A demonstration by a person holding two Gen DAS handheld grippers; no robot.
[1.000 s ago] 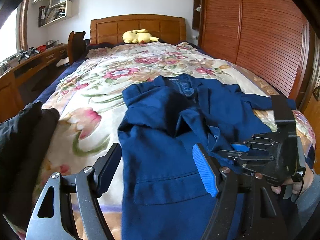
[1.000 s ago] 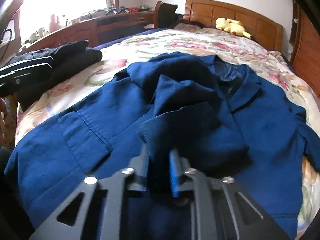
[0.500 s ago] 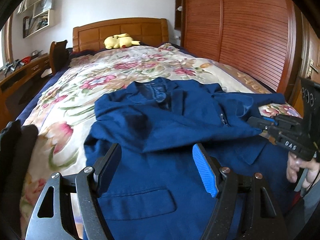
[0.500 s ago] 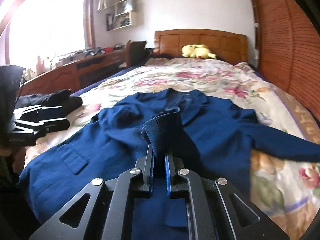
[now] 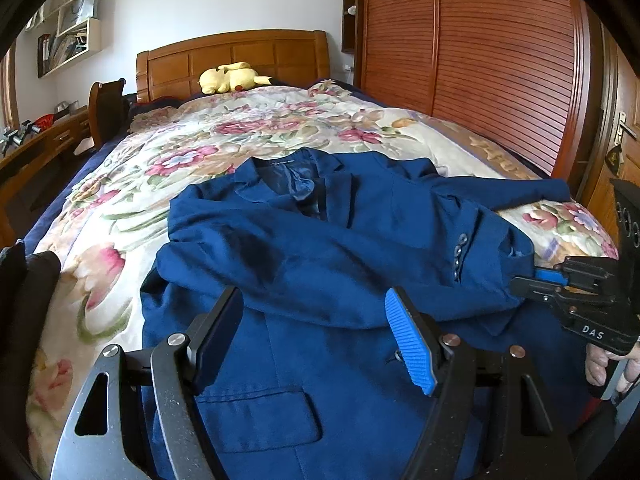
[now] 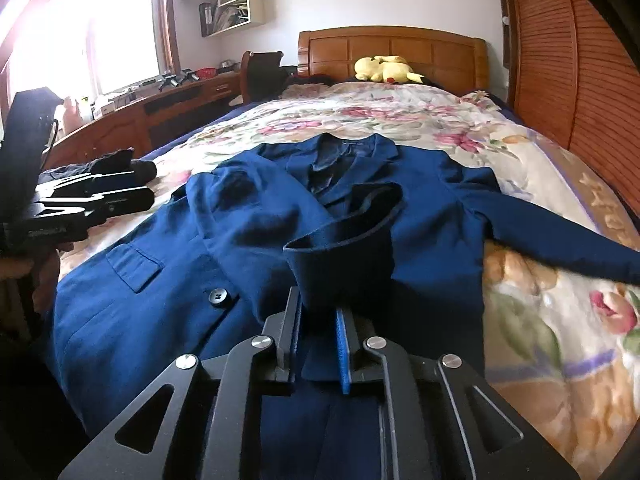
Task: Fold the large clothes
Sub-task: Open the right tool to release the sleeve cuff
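A dark blue blazer [image 5: 340, 264] [image 6: 140, 308] lies front-up on the floral bedspread [image 5: 120, 208], collar toward the headboard. One sleeve is folded across its chest, and its cuff [image 6: 344, 252] [image 5: 480, 256] stands up out of my right gripper [image 6: 318, 304] [image 5: 528, 280]. Those jaws are opening, with cuff cloth still filling the narrow gap between them. The other sleeve [image 6: 560, 236] stretches out to the right over the bedspread. My left gripper [image 5: 316, 300] [image 6: 132, 196] hovers open above the blazer's lower front near the flap pocket [image 5: 260, 412], holding nothing.
A yellow plush toy [image 5: 230, 78] [image 6: 386, 69] rests by the wooden headboard [image 5: 240, 56]. Black clothes [image 5: 24, 300] [image 6: 116, 164] lie at the bed's left edge. A slatted wooden wardrobe [image 5: 500, 60] runs along the right, a desk [image 6: 140, 116] along the left. A hand [image 5: 604, 364] grips the right tool.
My right gripper has drawn the sleeve cuff across the blazer's chest toward the right side, and its jaws have parted a little. My left gripper has shifted rightward over the lower front.
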